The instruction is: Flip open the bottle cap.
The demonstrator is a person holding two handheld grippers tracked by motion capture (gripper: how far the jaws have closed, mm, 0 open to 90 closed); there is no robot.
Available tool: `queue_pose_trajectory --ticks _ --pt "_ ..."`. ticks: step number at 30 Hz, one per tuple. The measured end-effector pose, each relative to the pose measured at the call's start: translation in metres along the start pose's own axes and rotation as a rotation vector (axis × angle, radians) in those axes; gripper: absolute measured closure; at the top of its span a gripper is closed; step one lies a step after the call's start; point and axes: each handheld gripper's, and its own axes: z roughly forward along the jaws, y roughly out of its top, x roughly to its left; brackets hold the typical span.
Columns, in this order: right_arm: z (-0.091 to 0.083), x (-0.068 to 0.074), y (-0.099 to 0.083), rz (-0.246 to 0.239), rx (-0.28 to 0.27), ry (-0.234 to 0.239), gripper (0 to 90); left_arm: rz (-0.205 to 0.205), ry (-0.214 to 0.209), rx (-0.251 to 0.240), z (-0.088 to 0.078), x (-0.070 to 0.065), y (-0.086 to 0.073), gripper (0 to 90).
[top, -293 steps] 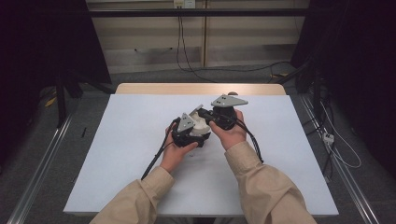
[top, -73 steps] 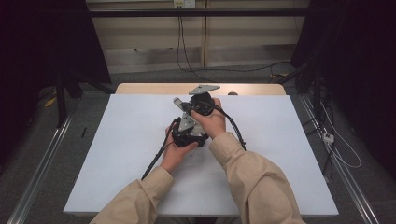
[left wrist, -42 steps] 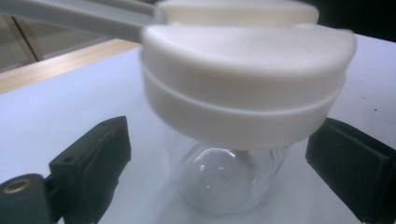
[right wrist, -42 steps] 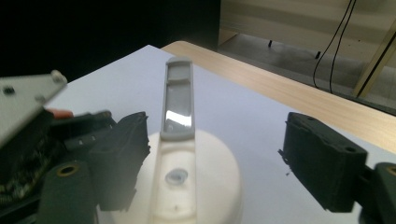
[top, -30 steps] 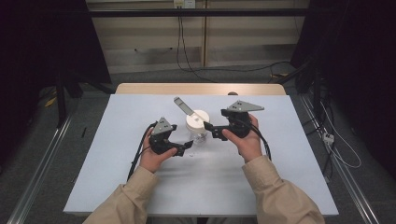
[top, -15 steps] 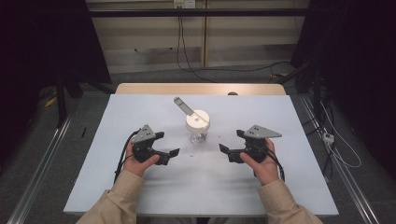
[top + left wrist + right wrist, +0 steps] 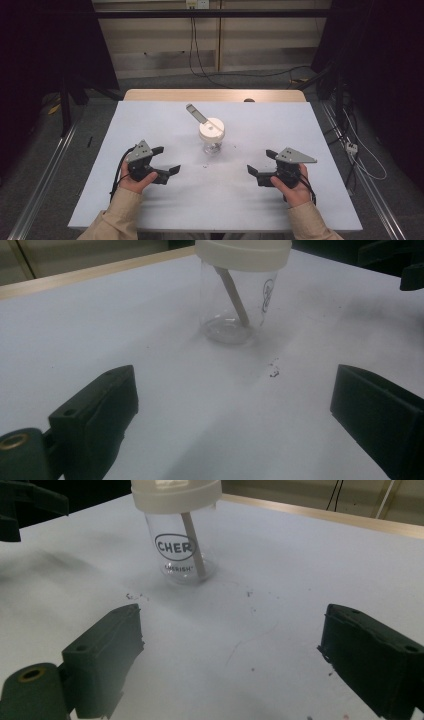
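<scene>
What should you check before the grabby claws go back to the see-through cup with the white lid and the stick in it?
1. Clear plastic cup standing upright on the white table: ok.
2. Round white lid seated on the cup: ok.
3. Flat pale stick through the lid, leaning, its lower end at the cup's bottom: ok.
4. Left gripper open with nothing between its jaws, apart from the cup: ok.
5. Right gripper open and empty, apart from the cup: ok.
6. Whether the lid is pressed on tight: cannot tell.
</scene>
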Motion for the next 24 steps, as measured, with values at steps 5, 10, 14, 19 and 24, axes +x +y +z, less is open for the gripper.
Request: queue_pose_trajectory --ticks 5,10,14,19,24 --pt "-0.005 0.003 -0.006 -0.017 0.014 0.004 9.6 -0.029 -0.001 0.002 -0.01 0.004 -0.008 5.0" --pt "-0.012 0.003 -0.013 -0.015 0.015 0.006 9.6 -0.023 0.015 0.01 -0.022 0.007 -0.015 5.0" --pt "-0.018 0.0 -0.017 -0.027 0.029 -0.022 9.5 -0.019 0.02 0.017 -0.03 0.008 -0.02 5.2" --pt "-0.023 -0.005 -0.023 -0.014 0.026 -0.031 9.6 -0.021 0.035 0.014 -0.038 0.009 -0.025 5.2" --pt "-0.028 -0.007 -0.028 -0.006 0.027 -0.037 9.6 -0.036 0.037 0.014 -0.043 0.01 -0.029 5.2"
